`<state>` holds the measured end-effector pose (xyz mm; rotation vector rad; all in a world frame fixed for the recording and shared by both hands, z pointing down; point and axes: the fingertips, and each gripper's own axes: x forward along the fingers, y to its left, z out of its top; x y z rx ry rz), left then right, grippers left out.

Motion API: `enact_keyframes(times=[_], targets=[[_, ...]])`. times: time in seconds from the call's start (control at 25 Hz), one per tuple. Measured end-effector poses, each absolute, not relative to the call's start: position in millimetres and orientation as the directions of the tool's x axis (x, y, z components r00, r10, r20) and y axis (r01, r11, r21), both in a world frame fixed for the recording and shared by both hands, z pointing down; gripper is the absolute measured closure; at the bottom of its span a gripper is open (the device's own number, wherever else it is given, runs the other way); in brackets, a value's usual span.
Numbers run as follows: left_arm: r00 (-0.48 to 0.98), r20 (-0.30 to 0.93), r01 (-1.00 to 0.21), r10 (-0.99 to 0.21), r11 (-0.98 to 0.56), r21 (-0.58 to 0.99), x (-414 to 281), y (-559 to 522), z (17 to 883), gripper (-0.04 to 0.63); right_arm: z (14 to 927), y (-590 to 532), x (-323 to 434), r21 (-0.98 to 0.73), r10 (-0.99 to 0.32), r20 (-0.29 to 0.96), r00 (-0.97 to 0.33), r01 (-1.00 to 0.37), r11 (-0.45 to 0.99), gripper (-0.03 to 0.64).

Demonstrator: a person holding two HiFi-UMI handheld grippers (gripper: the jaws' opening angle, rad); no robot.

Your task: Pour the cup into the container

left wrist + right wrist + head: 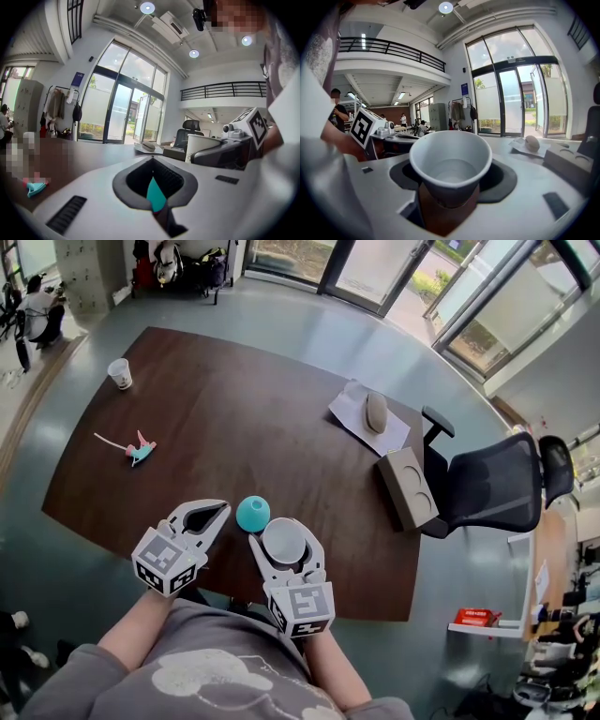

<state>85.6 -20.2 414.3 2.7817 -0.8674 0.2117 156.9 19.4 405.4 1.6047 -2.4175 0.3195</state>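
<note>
My right gripper (285,532) is shut on a white paper cup (284,545), held upright over the near edge of the dark wooden table (244,418). In the right gripper view the cup (451,159) fills the jaws; I cannot tell what is inside it. A round teal container (252,513) sits on the table just beyond and left of the cup. My left gripper (219,510) is just left of the container, apart from it, its tips together and holding nothing. In the left gripper view a teal sliver of the container (155,194) shows through the jaws.
Another paper cup (120,373) stands at the table's far left. A small pink and teal toy (139,450) lies on the left side. A sheet of paper with an oval object (376,412) and a cardboard tray (407,487) lie at the right, beside an office chair (492,486).
</note>
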Motion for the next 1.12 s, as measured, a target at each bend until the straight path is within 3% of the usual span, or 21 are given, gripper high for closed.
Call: enact_keyframes(times=[0.48,1.12], targets=[[0.803,0.205,-0.591,-0.559,-0.791,0.159,98.6,-17.9,414.2,0.589,431.2,11.7,171.5,-0.007,-0.838,0.391,-0.382,-0.911,0.412,0.319],[0.847,0.238,-0.519,-0.475,-0.836,0.179,99.4,-42.9,436.1,0.589,460.7,-16.5,170.3,0.103,-0.781,0.545,-0.304,-0.900,0.423,0.321]])
